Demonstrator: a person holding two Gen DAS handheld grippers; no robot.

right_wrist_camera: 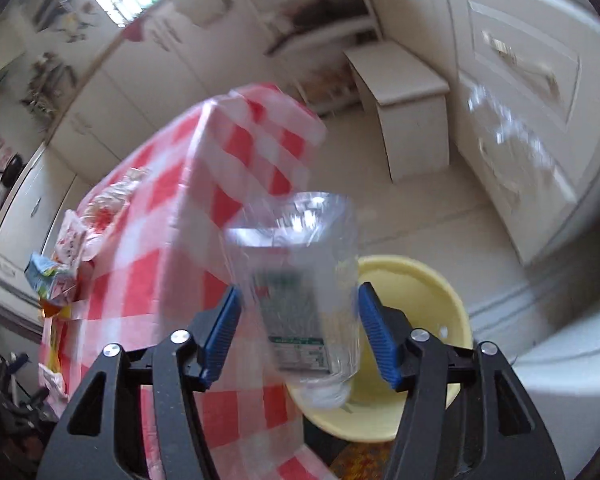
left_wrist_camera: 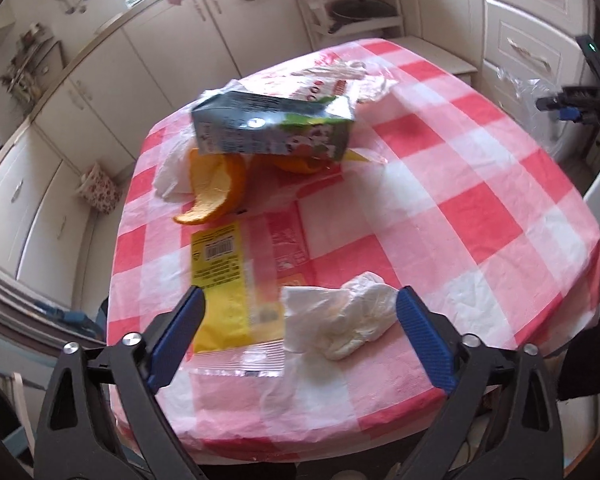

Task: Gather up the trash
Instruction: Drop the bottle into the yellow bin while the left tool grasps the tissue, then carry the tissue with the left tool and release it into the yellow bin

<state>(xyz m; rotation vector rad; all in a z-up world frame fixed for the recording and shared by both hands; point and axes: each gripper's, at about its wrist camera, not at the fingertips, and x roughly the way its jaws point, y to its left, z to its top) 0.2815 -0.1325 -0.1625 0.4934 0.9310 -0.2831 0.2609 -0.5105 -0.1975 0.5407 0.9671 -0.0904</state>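
two blue-padded fingers of the left gripper [left_wrist_camera: 300, 332] stand spread wide over the near edge of the table [left_wrist_camera: 460, 200], pinching nothing. between them lies a crumpled white tissue [left_wrist_camera: 348, 320], touching neither pad, and just to its left a flat yellow wrapper [left_wrist_camera: 224, 280] with a barcode. farther back an orange peel [left_wrist_camera: 212, 188] curls beside another white napkin [left_wrist_camera: 172, 176], and a grey juice carton [left_wrist_camera: 272, 128] lies on its side partly over the peel. behind the carton sits a red-and-white plastic bag [left_wrist_camera: 332, 80]. the cloth is red-and-white check.

off the table's side, the right gripper [right_wrist_camera: 298, 320] has a clear plastic bottle [right_wrist_camera: 300, 280] between its fingers, motion-blurred; the right pad looks to touch it, a gap shows on the left, so whether it is gripped i cannot tell. the bottle sits above the rim of a yellow bin [right_wrist_camera: 428, 292] on the floor. beyond are white cabinets [right_wrist_camera: 520, 120].
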